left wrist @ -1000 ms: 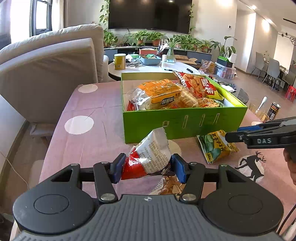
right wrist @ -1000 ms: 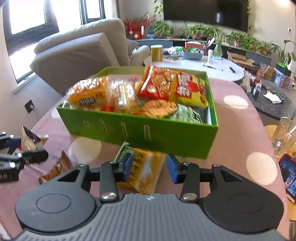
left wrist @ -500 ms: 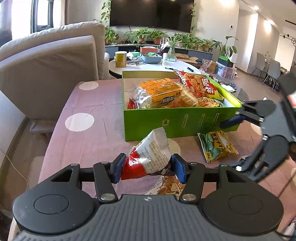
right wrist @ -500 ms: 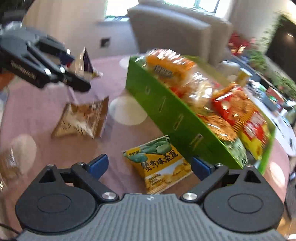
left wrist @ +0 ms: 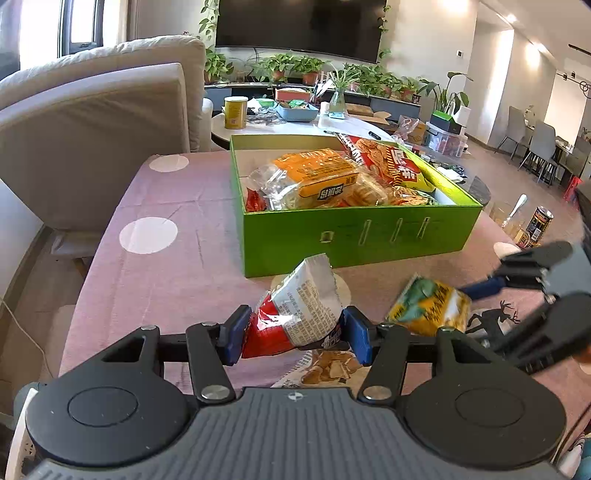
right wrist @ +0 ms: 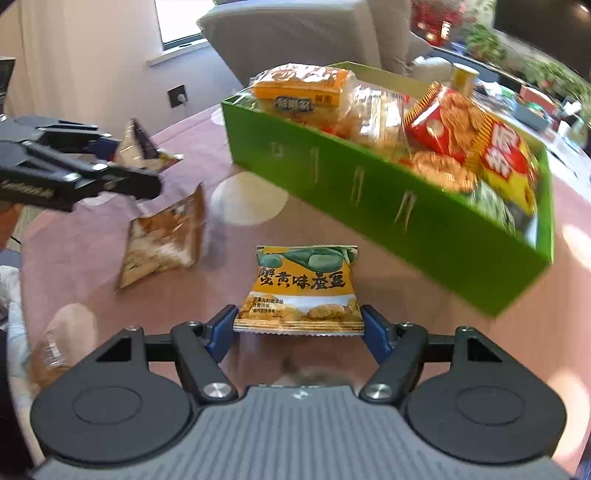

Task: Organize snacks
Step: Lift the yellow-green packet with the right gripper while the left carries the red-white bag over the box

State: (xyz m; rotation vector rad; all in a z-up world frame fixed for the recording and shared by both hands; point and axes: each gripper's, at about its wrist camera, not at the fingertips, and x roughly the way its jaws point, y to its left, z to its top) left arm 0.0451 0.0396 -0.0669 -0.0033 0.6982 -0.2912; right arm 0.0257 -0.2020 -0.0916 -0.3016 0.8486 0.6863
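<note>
Your left gripper keeps its jaws closed on a red and white foil snack packet with small grey print, too small to read; the packet is held above the worktop, just in front of the green cardboard box. Your right gripper has its jaws closing around the near end of a yellow snack packet with green beans and Chinese characters. The packet lies flat on the worktop between the blue pads, and I cannot tell if the pads press it already.

Half a second ago these jaws stood much wider and the yellow packet lay at an angle to them; now it lies square between them. The left gripper and its packet did not move.

A brown and white snack packet lies on the worktop under the left gripper. The green box is full of snack bags, one red bag with large yellow characters.

The worktop has a mauve cloth with white dots. Behind it are a grey sofa, a low table with a yellow can, many pot plants and a dark television.
</note>
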